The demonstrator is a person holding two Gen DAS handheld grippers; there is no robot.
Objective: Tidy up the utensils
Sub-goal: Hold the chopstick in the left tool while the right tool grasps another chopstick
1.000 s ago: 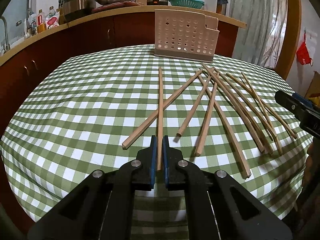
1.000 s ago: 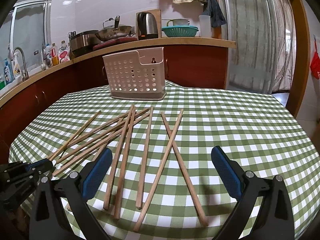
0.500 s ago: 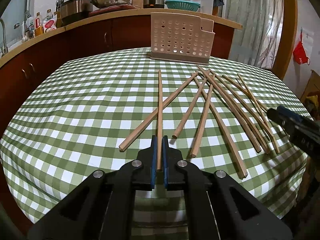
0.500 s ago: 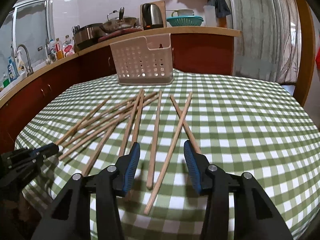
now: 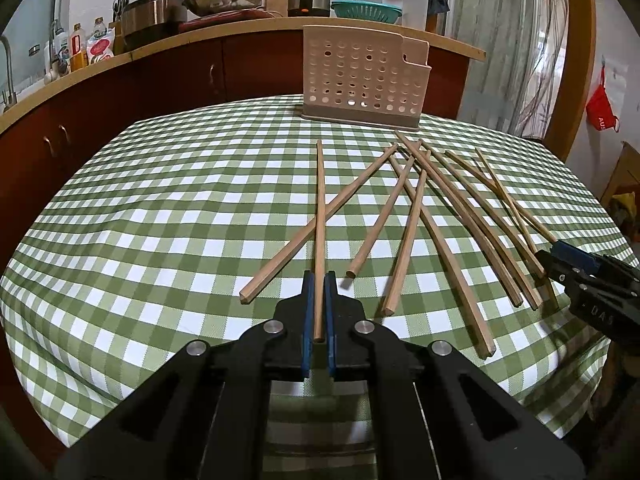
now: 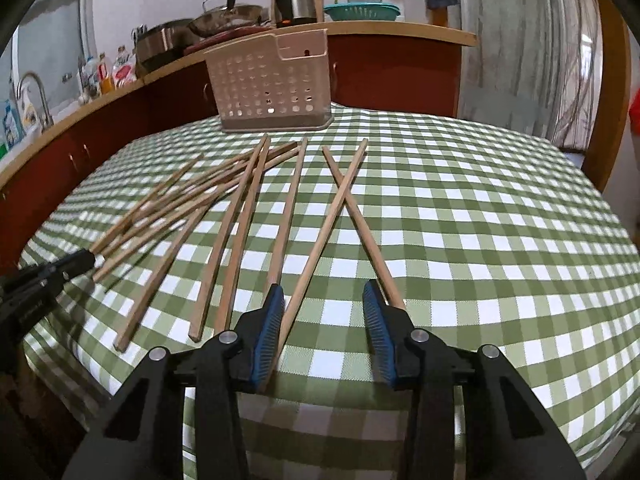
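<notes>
Chopsticks [image 6: 240, 216] lie scattered on the checked worktop [image 6: 480, 240] before the perforated holder [image 6: 272, 80]. Left gripper [image 5: 319, 320] fingers clamp one; right gripper [image 6: 323, 328] fingers are closing around another, not yet pinching. Next likely: lifting both toward the holder.

- A table [image 5: 140, 208] under a green and white checked cloth
- Wooden chopsticks [image 6: 244, 216] scattered across it, several crossing
- A perforated beige utensil holder [image 5: 360, 76] standing at the far edge
</notes>
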